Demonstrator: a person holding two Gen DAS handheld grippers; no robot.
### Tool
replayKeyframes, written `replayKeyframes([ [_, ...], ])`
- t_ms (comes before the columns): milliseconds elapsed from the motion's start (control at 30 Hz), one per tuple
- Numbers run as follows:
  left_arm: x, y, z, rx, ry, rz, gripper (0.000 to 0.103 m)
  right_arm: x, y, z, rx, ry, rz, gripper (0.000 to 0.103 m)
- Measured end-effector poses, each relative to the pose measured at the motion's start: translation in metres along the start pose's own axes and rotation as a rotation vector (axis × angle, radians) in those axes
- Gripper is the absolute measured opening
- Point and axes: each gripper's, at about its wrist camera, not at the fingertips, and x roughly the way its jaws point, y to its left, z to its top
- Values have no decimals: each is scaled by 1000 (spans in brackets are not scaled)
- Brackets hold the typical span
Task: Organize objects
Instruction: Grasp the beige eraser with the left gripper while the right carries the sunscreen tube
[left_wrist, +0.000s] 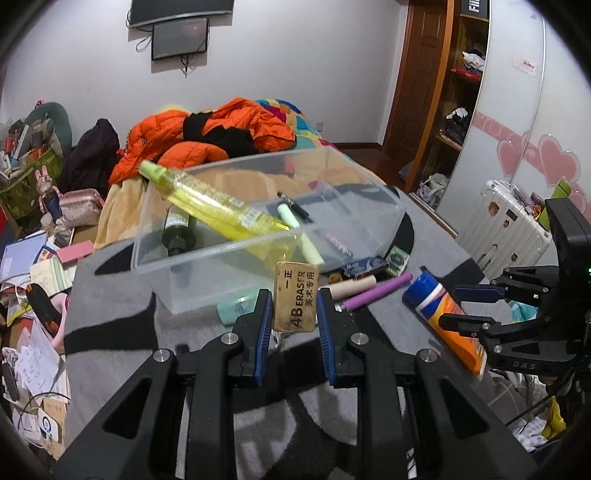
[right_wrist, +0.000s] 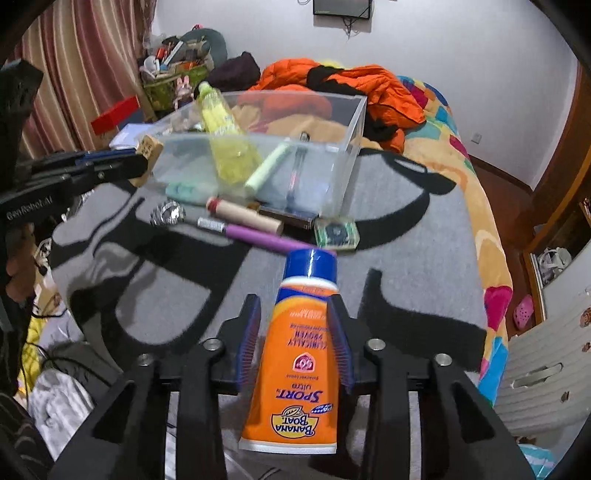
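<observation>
My left gripper is shut on a tan 4B eraser, held upright just in front of the clear plastic bin. The bin holds a yellow bottle, a dark green bottle, a pale green marker and a black pen. The right wrist view shows the same eraser beside the bin's left corner. An orange sunscreen tube with a blue cap lies between the fingers of my right gripper. The right pad is against it and a thin gap shows at the left pad. From the left wrist, that gripper straddles the tube.
On the grey and black blanket before the bin lie a purple-handled metal tool, a cream tube, a teal item and a small green box. An orange jacket is heaped behind. A white suitcase stands right, with clutter on the left.
</observation>
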Motion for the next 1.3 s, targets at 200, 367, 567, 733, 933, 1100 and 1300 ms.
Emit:
replayKeyframes([
  [200, 5, -2, -10, -26, 23, -16, 24, 13, -1, -1, -11, 9, -55, 45],
  [367, 3, -2, -11, -34, 17, -18, 24, 33, -11, -5, 47, 44, -6, 44],
  [567, -8, -1, -5, -35, -22, -9, 24, 20, -12, -3, 93, -16, -10, 43],
  [733, -18, 2, 2, -43, -65, 1, 24, -6, -7, 6, 100, -98, -5, 38],
  [933, -29, 7, 15, -58, -120, 10, 24, -27, 0, 24, 93, -171, 27, 3],
  [1100, -33, 10, 21, -64, -149, 12, 24, -26, 6, 37, 41, -173, 20, 3],
  [1300, -30, 11, 21, -62, -139, 22, 24, -6, 4, 30, 40, -89, -10, 24],
])
